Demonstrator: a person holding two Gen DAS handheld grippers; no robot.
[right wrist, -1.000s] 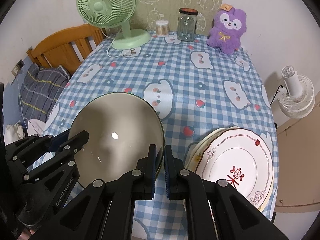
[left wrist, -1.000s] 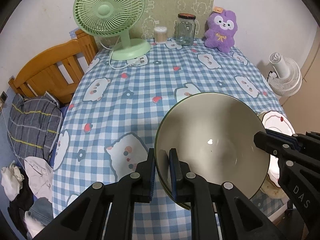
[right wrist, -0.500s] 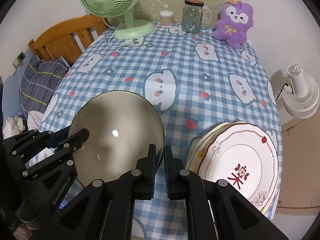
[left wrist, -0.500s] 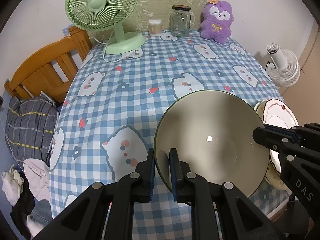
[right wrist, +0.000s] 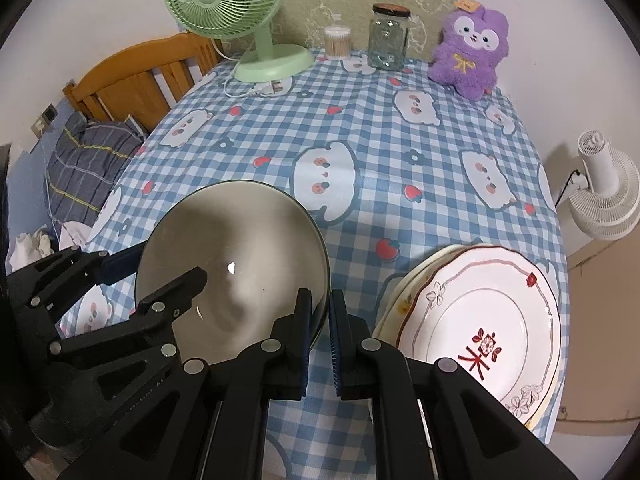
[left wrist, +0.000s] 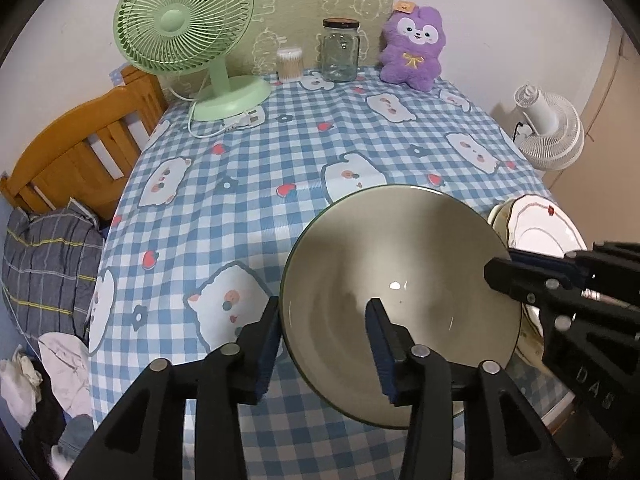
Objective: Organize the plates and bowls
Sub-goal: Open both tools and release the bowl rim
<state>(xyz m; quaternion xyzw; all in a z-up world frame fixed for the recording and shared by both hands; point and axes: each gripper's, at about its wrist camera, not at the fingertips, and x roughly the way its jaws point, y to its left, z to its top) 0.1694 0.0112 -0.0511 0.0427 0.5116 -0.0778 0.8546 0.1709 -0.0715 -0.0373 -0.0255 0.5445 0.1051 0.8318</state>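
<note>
A large beige bowl [left wrist: 400, 280] with a dark green rim sits low over the checked tablecloth near the table's front edge. My left gripper [left wrist: 323, 308] straddles its left rim with jaws opening: one finger is outside, the other inside, and neither pad touches. In the right wrist view the same left gripper [right wrist: 168, 266] shows at the bowl [right wrist: 240, 248]. My right gripper [right wrist: 320, 300] pinches the bowl's right rim, its jaws just starting to part, and it shows as right gripper [left wrist: 502, 264] in the left wrist view. A stack of white patterned plates [right wrist: 480, 320] lies just right of the bowl.
At the back stand a green desk fan [left wrist: 188, 32], a cotton swab pot [left wrist: 289, 62], a glass jar [left wrist: 340, 52] and a purple plush toy [left wrist: 414, 52]. A wooden bed frame [left wrist: 80, 152] with clothes is left of the table, and a white floor fan [left wrist: 548, 136] right.
My left gripper's jaws have spread wide and let go of the bowl's rim. The right gripper's jaws have parted very slightly around the opposite rim. The bowl stays where it was.
</note>
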